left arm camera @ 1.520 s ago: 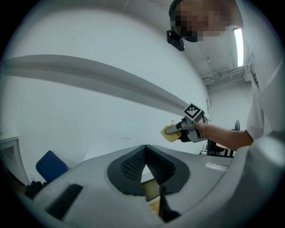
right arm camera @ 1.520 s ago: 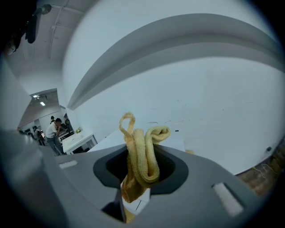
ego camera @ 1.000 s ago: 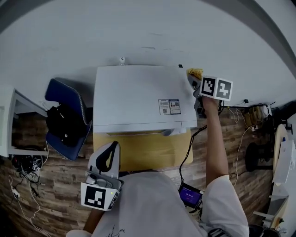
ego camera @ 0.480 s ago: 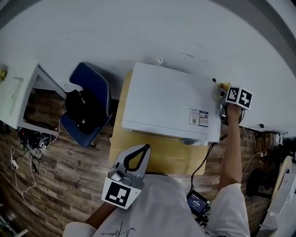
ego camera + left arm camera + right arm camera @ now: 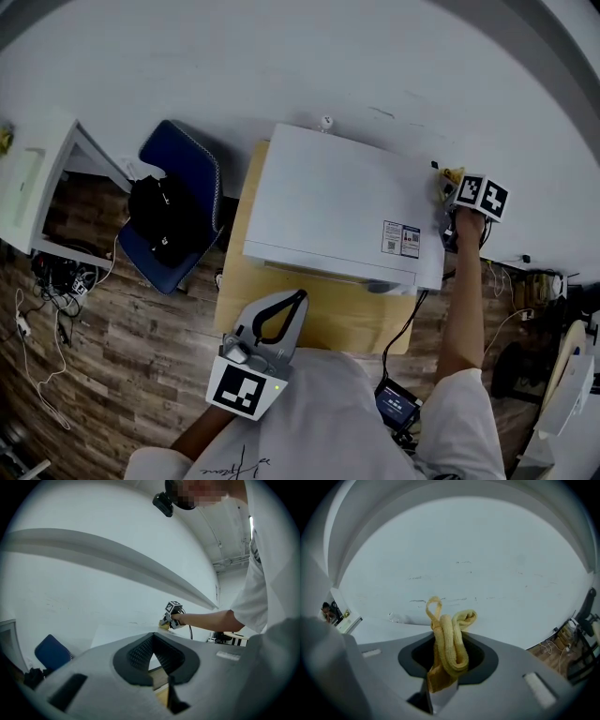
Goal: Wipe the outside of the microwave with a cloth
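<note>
White microwave [image 5: 337, 206] sits on a light wooden table [image 5: 361, 321], centre to upper right of the head view, label stickers [image 5: 401, 239] near its right front corner. Right gripper [image 5: 452, 187] is reached out on a straight arm to the microwave's far right corner, upper right of frame, its marker cube [image 5: 481, 195] facing up. Right gripper view: jaws clamped on a yellow cloth [image 5: 447, 648], folded into thick ribbed rolls, one loop standing up above the jaws, pale wall behind. In the head view the cloth [image 5: 451, 174] shows as a small yellow patch right at that corner of the microwave; cannot tell whether it presses on the casing. Left gripper [image 5: 298, 300] is held low, lower centre of frame, close to the person's body, over the table's front edge and well apart from the cloth. Left gripper view: jaw tips brought together, only a small triangular gap lower down, nothing between them [image 5: 153, 635]; beyond, the microwave top [image 5: 117, 632] and the right gripper [image 5: 172, 613] at its far edge. Left of the table, a blue chair [image 5: 192, 169] with a black bag [image 5: 164, 223] on the seat. White cabinet [image 5: 37, 183] at far left, a tangle of cables [image 5: 52, 281] below it on the wood-pattern floor [image 5: 141, 375]. A small device with a lit screen [image 5: 398, 401] at lower right.
</note>
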`<state>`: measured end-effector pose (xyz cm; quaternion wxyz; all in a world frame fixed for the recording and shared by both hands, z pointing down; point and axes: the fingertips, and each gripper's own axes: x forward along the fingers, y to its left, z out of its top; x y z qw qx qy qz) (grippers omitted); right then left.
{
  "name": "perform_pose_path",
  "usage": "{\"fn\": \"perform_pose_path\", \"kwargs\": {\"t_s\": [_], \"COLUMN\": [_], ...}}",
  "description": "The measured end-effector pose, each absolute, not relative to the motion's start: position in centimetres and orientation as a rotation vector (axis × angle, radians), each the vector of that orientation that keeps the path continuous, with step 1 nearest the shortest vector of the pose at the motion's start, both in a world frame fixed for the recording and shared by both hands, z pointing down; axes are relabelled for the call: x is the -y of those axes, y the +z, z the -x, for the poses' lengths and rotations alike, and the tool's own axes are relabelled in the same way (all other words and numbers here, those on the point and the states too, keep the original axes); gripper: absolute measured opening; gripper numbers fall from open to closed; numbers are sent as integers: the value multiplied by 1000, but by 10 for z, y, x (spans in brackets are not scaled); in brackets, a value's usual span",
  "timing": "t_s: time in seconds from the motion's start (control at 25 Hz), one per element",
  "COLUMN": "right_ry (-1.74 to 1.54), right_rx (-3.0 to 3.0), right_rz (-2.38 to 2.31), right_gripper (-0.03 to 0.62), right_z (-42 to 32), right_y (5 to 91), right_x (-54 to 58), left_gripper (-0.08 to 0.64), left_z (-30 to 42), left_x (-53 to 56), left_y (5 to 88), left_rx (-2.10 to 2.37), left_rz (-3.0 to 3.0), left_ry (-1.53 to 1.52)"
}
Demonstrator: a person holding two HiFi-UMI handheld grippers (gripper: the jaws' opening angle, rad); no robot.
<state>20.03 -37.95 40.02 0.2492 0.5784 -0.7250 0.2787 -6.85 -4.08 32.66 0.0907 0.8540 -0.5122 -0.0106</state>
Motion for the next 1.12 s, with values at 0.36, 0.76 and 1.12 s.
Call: {"fn": "perform_pose_path", "kwargs": {"t_s": [0.36, 0.76, 1.12], "right_ry": [753, 745, 753], "right_rx": [1965, 1980, 2024], "right_rz": [-1582, -1563, -1547], "right_gripper": [118, 118, 117], "right_z": [-193, -168, -139], "right_y": [400, 400, 399], "right_x": [376, 375, 375], "left_gripper": [-8, -8, -9], "left_z": [68, 72, 71], "left_x": [38, 36, 37], "left_y": [327, 329, 332], "left_rx": [1519, 1495, 1483], "left_rz": [-2529, -2530, -2519], "left_ry": [-42, -36, -48]}}
